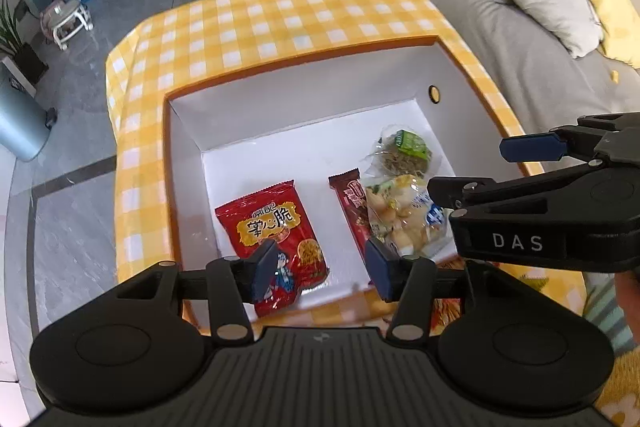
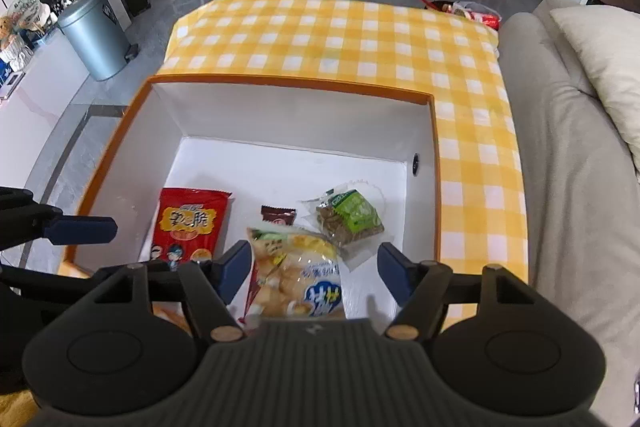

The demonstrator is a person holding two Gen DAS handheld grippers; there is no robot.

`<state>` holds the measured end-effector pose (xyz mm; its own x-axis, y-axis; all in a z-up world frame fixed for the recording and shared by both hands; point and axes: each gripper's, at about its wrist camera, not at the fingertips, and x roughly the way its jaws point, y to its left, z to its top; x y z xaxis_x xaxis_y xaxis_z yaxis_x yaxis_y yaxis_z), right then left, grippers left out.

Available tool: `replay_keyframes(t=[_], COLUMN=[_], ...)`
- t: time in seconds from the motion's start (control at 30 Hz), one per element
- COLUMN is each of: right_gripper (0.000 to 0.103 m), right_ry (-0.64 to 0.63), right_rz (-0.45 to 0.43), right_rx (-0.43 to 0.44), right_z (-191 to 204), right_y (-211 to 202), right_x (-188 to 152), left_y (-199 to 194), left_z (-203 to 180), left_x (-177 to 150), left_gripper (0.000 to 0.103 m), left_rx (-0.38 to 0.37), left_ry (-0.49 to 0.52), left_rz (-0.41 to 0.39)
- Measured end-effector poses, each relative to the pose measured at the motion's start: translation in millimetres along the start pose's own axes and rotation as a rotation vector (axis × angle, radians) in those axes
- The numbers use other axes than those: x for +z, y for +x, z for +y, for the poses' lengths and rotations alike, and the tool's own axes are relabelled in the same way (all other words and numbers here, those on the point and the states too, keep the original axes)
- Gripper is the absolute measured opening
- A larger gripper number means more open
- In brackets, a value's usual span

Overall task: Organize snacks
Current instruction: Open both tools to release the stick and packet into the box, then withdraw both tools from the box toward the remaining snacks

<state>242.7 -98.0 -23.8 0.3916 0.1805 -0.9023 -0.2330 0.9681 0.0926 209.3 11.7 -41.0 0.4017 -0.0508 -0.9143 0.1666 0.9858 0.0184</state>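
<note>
Looking down past my two grippers, I see the table [image 1: 304,15] under its yellow checked cloth, and on it the white box [image 1: 304,99] with orange rim. Four snacks lie on the box floor: a red packet [image 1: 276,227] at the left, a pale bag [image 1: 404,215] of puffs at the right overlapping a brown bar [image 1: 352,203], and a green-labelled cake [image 1: 406,151] behind them. My left gripper [image 1: 320,269] hangs above the red packet, jaws apart, nothing between them. My right gripper [image 2: 312,269] hangs above the pale bag, jaws wide, pads clear of it.
</note>
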Motion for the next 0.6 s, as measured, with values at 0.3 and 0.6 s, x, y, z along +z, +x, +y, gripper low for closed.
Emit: replay_keyframes(t=[0.3,0.6], right_gripper=[0.069,0.077], right_ry=[-0.02,-0.029], right_rz=[-0.022,0.022], right_rx=[0.017,0.062], right_z=[12,13], right_y=[-35,-49], right_x=[-36,-87], left_y=[-39,-52], left_z=[-7,-15], left_x=[-32,-83], left_gripper=[0.064,0.075], left_rx=[0.026,0.023], left_ry=[0.078,0.211], left_rz=[-0.046,-0.011])
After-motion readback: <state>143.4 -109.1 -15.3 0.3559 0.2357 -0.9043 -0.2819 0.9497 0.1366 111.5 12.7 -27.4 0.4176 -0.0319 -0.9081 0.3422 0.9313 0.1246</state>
